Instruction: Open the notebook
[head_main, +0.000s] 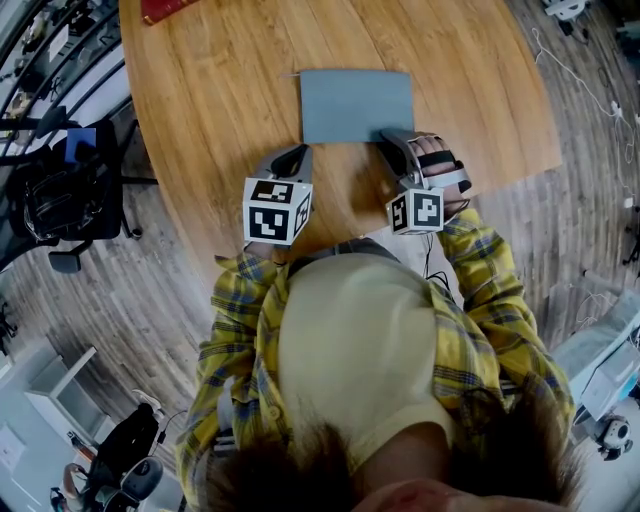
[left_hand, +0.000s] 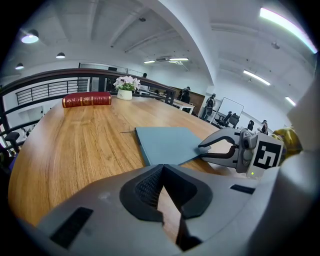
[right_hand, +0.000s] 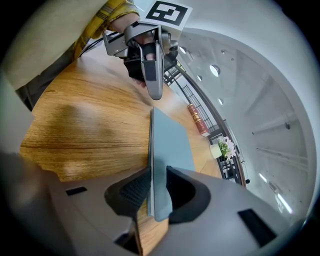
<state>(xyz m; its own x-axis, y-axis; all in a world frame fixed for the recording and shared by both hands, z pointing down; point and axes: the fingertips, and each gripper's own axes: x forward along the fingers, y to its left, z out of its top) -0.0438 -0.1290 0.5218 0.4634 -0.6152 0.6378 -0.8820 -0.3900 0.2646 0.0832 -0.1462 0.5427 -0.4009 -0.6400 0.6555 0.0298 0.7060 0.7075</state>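
Observation:
A grey-blue notebook (head_main: 355, 103) lies closed and flat on the round wooden table (head_main: 220, 110), in front of me. My right gripper (head_main: 386, 138) is at its near right corner and is shut on that corner. In the right gripper view the notebook (right_hand: 167, 145) runs edge-on between the pads of the right gripper (right_hand: 157, 172). In the left gripper view the right gripper (left_hand: 204, 148) pinches the corner of the notebook (left_hand: 167, 143). My left gripper (head_main: 302, 151) (left_hand: 161, 167) hovers just short of the near left corner, shut and holding nothing. The left gripper (right_hand: 155, 92) also shows in the right gripper view.
A red book (left_hand: 86, 99) (head_main: 165, 8) lies at the table's far side, and beyond it stands a small white pot of flowers (left_hand: 125, 87). A black office chair (head_main: 60, 195) stands left of the table. The table's near edge runs just under both grippers.

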